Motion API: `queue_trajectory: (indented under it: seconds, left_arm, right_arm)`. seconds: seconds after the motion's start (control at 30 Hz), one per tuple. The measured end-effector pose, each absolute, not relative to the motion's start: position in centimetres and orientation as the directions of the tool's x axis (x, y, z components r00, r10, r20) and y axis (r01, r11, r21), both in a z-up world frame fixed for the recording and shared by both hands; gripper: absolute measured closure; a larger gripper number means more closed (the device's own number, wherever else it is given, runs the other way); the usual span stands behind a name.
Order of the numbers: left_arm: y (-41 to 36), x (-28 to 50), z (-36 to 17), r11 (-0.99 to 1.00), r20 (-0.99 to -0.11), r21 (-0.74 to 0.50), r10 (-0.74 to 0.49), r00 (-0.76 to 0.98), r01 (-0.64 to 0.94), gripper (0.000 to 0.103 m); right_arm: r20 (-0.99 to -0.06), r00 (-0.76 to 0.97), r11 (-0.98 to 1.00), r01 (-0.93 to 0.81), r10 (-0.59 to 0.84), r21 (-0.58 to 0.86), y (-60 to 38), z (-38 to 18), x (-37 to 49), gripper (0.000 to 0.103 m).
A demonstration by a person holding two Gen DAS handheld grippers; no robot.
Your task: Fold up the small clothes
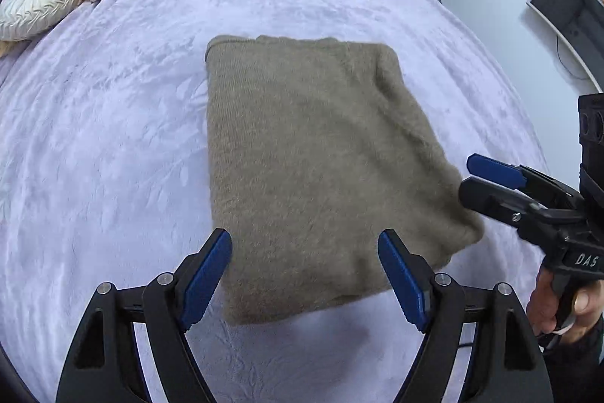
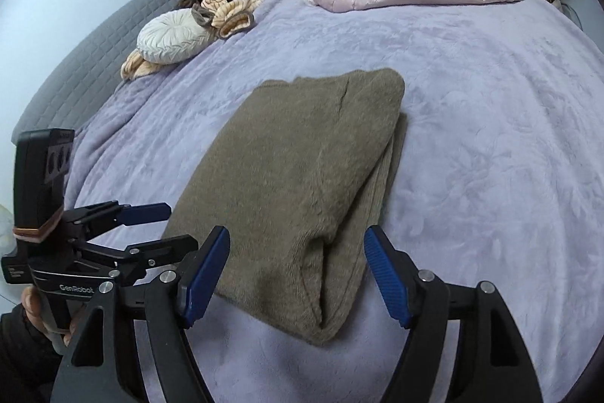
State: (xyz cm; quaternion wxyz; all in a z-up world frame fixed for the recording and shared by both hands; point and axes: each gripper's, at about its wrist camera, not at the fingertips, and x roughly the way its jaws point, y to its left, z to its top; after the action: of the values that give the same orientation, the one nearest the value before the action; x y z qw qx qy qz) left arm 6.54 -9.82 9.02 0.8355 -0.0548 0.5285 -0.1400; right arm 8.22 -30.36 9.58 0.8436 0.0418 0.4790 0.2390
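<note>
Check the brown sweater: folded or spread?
Folded. The brown sweater lies as a compact rectangle on the bed, stacked layers visible along its right edge.

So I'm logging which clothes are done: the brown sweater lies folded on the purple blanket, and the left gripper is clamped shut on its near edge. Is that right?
Not quite. The brown sweater does lie folded on the purple blanket, but the left gripper is open, its blue fingers spread apart over the sweater's near edge, gripping nothing. The left wrist view shows this.
</note>
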Motion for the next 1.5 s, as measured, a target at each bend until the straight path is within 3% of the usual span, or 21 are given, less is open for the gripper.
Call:
queue_trajectory:
  seconds: [0.2,0.27,0.37,0.43,0.53,0.67,0.77,0.87,1.0,1.17,1.33,1.37,1.4,1.5]
  left_arm:
    - [-7.0,3.4,8.3,0.948,-0.851,-0.197,-0.291,0.437,0.249,0.022]
    - [-6.7,3.0,7.5,0.956,-0.863,-0.138,-0.243,0.442,0.258,0.022]
    - [-6.8,3.4,6.8,0.966,-0.868,-0.074,-0.184,0.461,0.247,0.022]
    - [-6.7,4.7,6.2,0.976,-0.874,-0.062,-0.153,0.462,0.206,0.022]
    - [-4.9,5.7,5.2,0.976,-0.887,-0.178,-0.213,0.410,0.123,0.022]
    - [-3.0,5.1,3.8,0.964,-0.887,-0.256,-0.266,0.376,0.078,0.022]
    - [-3.0,4.3,3.8,0.967,-0.892,-0.239,-0.256,0.373,0.092,0.022]
    - [-3.3,3.0,5.8,0.972,-0.879,-0.198,-0.235,0.416,0.131,0.022]
    - [-4.0,2.2,9.0,0.970,-0.843,-0.162,-0.230,0.485,0.179,0.022]
    - [-5.5,4.0,9.6,0.980,-0.844,-0.111,-0.181,0.505,0.166,0.022]
    - [-6.0,6.6,7.4,0.989,-0.872,-0.083,-0.130,0.471,0.120,0.022]
    - [-6.0,7.0,6.9,0.988,-0.878,-0.093,-0.138,0.459,0.119,0.019]
    - [-6.0,7.3,6.4,0.988,-0.882,-0.103,-0.145,0.448,0.118,0.003]
    - [-5.7,7.9,4.9,0.986,-0.891,-0.124,-0.159,0.424,0.110,0.000]
  right_arm:
    - [-0.819,0.417,0.911,-0.292,0.394,0.290,-30.1,7.3,7.7,0.027]
    - [-0.821,0.416,0.914,-0.283,0.391,0.291,-29.8,7.1,7.7,0.043]
    - [-0.822,0.432,0.923,-0.270,0.372,0.276,-29.1,7.6,7.3,0.051]
    - [-0.837,0.432,0.937,-0.242,0.337,0.252,-29.1,7.6,7.3,0.074]
    - [-0.830,0.438,0.937,-0.201,0.346,0.284,-30.1,8.0,6.9,0.085]
    - [-0.831,0.401,0.921,-0.124,0.387,0.369,-31.8,6.0,6.5,0.087]
    - [-0.808,0.397,0.894,-0.089,0.436,0.439,-32.5,5.3,6.3,0.082]
    - [-0.772,0.435,0.872,-0.067,0.463,0.486,-33.6,6.9,5.6,0.067]
    - [-0.697,0.544,0.866,-0.121,0.467,0.485,-33.6,10.7,4.6,0.026]
    - [-0.656,0.519,0.834,-0.273,0.548,0.480,-29.5,12.0,5.7,0.023]
    - [-0.696,0.424,0.813,-0.239,0.580,0.531,-27.6,7.8,8.9,0.023]
    - [-0.714,0.429,0.831,-0.220,0.553,0.512,-27.7,7.0,9.4,0.024]
    - [-0.721,0.429,0.836,-0.205,0.544,0.508,-28.1,6.2,9.7,0.025]
    - [-0.716,0.435,0.833,-0.196,0.546,0.517,-29.2,5.4,10.1,0.026]
